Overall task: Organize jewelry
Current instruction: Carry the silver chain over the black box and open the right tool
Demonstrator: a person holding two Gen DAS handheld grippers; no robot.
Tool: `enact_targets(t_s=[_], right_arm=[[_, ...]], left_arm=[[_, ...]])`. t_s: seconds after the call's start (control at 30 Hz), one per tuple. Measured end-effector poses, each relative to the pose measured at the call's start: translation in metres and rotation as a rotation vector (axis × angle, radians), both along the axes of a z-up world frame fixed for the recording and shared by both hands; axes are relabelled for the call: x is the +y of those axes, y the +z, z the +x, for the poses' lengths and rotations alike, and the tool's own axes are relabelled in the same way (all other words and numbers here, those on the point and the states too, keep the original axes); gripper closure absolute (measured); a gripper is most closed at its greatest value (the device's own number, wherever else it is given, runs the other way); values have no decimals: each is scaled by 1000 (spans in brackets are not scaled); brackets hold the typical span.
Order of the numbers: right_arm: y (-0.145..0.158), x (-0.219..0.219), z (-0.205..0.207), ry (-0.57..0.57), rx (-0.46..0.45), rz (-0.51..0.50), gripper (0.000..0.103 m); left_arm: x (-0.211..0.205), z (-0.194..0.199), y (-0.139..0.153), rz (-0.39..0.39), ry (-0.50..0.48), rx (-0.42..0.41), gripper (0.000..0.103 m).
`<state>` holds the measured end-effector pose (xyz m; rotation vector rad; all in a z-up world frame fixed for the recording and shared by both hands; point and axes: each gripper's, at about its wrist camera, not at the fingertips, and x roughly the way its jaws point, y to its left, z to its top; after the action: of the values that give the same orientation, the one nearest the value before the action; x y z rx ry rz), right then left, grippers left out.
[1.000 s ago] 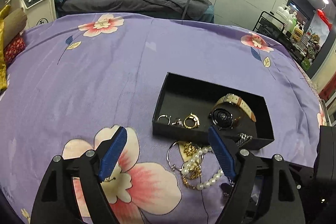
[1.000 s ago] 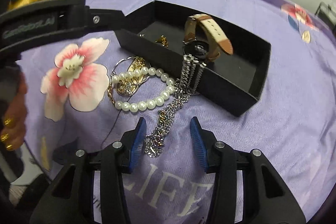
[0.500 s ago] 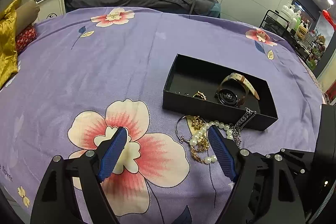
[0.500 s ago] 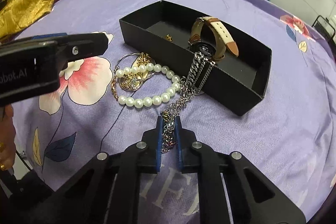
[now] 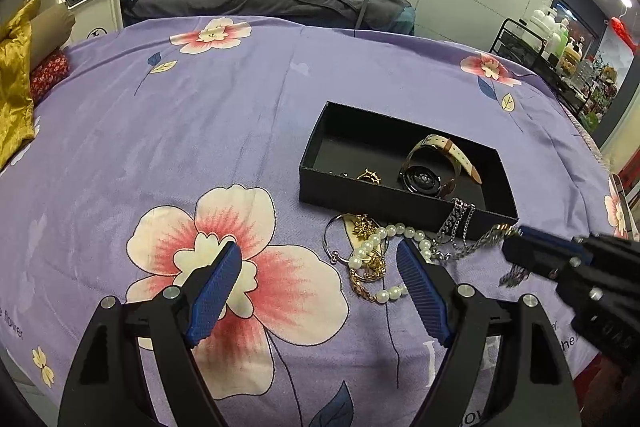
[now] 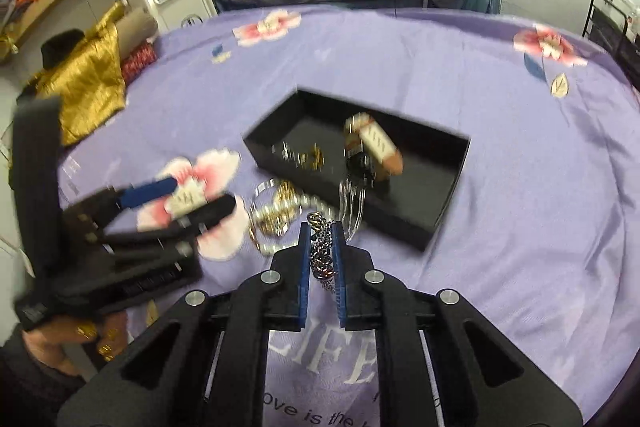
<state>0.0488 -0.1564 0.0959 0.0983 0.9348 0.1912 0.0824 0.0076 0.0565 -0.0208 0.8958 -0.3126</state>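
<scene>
Claws first, nearest to us: our right claw [image 6: 321, 247] is pinching one end of a silver chain [image 5: 464, 235] between its blue pads, and the chain hangs off the purple flowered bedspread [image 5: 200, 131] at that end. Our left claw [image 5: 320, 291] is spread wide and holds nothing, hovering over a large pink flower print.

Just beyond the left claw we see a loose pile lying on the bedspread: a pearl bracelet [image 5: 380, 255], a gold chain [image 5: 366, 275] tangled through it, and a thin silver hoop [image 5: 334, 239].

Chain direction: its long axis runs from the right claw's pads away towards the black box [image 5: 400, 201], and its far end is draped over the box's near wall. So it points roughly from us into the box.

Farther on, inside the box, lie a watch with a tan strap [image 5: 430, 175] and some small gold pieces [image 5: 370, 175].

We judge the step in hand to be lifting the silver chain to put it in the box. The next move, as we read it, calls for carrying the pinched end up and over the near wall without dragging the pearls, then opening the pads above the box floor.
</scene>
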Motion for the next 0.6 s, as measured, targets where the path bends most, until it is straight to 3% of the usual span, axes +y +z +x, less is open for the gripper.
enact_targets(t_s=[0.23, 0.6], right_arm=[[56, -12, 23, -6, -129, -42, 92], [90, -50, 61, -85, -180, 9, 92]], left_arm=[[-2, 0, 6, -4, -3, -8, 25], [3, -1, 2, 1, 5, 5, 24]])
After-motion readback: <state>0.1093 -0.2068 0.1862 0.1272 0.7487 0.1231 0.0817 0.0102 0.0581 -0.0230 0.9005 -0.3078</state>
